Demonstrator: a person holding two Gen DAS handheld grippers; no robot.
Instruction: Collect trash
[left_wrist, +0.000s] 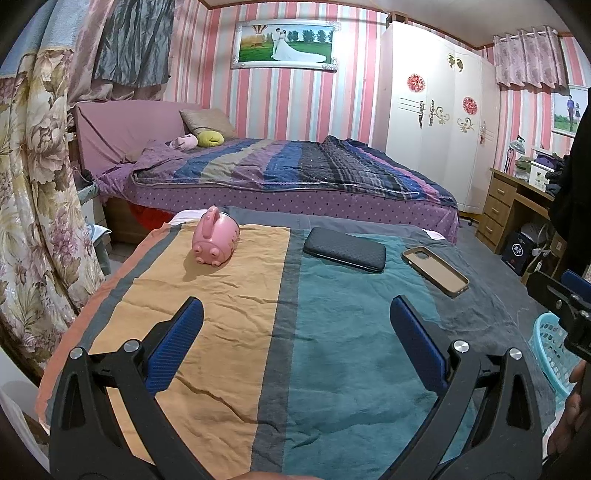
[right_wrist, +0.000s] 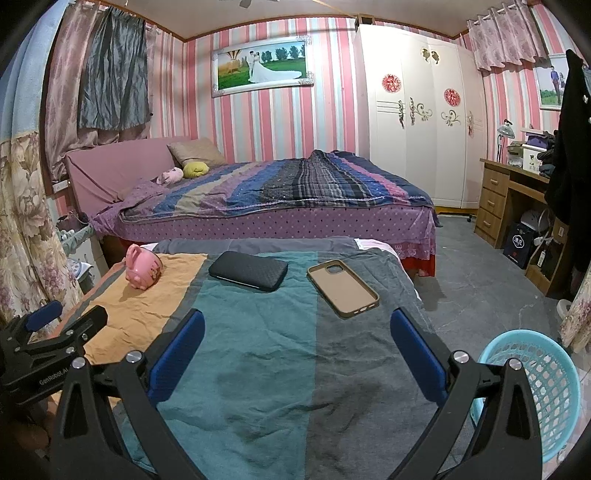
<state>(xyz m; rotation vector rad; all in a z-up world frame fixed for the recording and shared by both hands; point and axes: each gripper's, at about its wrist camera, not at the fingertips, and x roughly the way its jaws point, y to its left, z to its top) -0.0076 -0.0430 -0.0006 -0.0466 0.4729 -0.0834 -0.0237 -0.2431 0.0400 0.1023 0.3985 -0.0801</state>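
My left gripper (left_wrist: 295, 321) is open and empty above a table covered with a striped orange, teal and grey cloth (left_wrist: 229, 332). My right gripper (right_wrist: 297, 328) is open and empty over the same cloth (right_wrist: 258, 369). On the cloth lie a pink pig-shaped bank (left_wrist: 215, 242) (right_wrist: 142, 269), a black case (left_wrist: 344, 250) (right_wrist: 248, 271) and a tan phone case (left_wrist: 435, 271) (right_wrist: 343, 288), inner side up. A light blue mesh basket (right_wrist: 543, 387) (left_wrist: 552, 347) stands on the floor to the table's right. The left gripper also shows at the left edge of the right wrist view (right_wrist: 48, 332).
A bed (right_wrist: 277, 199) with a striped quilt stands behind the table. A white wardrobe (right_wrist: 417, 122) and a wooden desk (right_wrist: 509, 199) are at the right. Floral curtains (left_wrist: 33, 184) hang close on the left. Grey floor (right_wrist: 472, 280) lies between table and desk.
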